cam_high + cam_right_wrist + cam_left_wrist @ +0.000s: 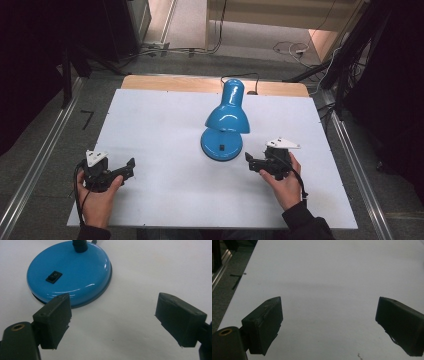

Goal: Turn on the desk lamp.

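A blue desk lamp (pixel 227 112) stands mid-table, its shade bent forward over a round blue base (pixel 221 144). The base (pixel 68 272) carries a small black rocker switch (pixel 53 277). My right gripper (pixel 248 161) is open just right of the base, its jaws pointing left; in the right gripper view the gripper (pixel 113 322) stands wide apart with one jaw in front of the base's rim and nothing between them. My left gripper (pixel 131 166) rests at the table's front left, open (pixel 329 325) over bare white surface.
The white tabletop (pixel 165 125) sits on a wooden board whose far edge shows. A black cord (pixel 240 76) runs off the back behind the lamp. Metal rails (pixel 40 160) flank the table; cables lie on the floor beyond.
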A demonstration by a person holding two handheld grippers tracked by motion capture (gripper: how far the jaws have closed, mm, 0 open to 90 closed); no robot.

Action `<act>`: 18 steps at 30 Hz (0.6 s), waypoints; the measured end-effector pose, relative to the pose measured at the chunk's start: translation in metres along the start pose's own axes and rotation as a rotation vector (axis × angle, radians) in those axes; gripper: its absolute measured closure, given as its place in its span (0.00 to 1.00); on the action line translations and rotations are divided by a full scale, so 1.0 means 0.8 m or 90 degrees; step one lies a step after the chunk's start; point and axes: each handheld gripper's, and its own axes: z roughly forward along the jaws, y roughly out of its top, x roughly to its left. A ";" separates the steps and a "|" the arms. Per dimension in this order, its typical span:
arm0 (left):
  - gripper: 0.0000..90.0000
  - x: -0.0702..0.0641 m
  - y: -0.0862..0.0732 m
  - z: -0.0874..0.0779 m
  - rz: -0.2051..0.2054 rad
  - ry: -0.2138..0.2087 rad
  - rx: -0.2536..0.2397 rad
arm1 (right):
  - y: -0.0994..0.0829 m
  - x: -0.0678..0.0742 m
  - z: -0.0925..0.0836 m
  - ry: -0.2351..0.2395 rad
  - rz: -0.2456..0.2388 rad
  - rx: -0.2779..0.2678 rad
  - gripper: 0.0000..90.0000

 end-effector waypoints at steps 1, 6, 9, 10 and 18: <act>0.09 0.000 0.000 0.000 0.000 0.000 0.000 | 0.001 0.001 0.000 0.000 -0.002 0.001 0.14; 0.09 0.000 0.000 0.000 0.001 0.000 0.000 | 0.003 0.006 0.004 0.004 -0.002 -0.001 0.14; 0.09 0.000 0.000 0.000 0.000 0.000 0.000 | 0.005 0.009 0.006 0.007 -0.006 -0.003 0.14; 0.09 0.000 0.000 0.000 0.000 0.000 0.000 | 0.006 0.011 0.007 0.007 -0.002 -0.004 0.14; 0.09 0.001 0.000 0.000 -0.002 -0.002 -0.002 | 0.010 0.017 0.012 0.014 -0.009 -0.005 0.14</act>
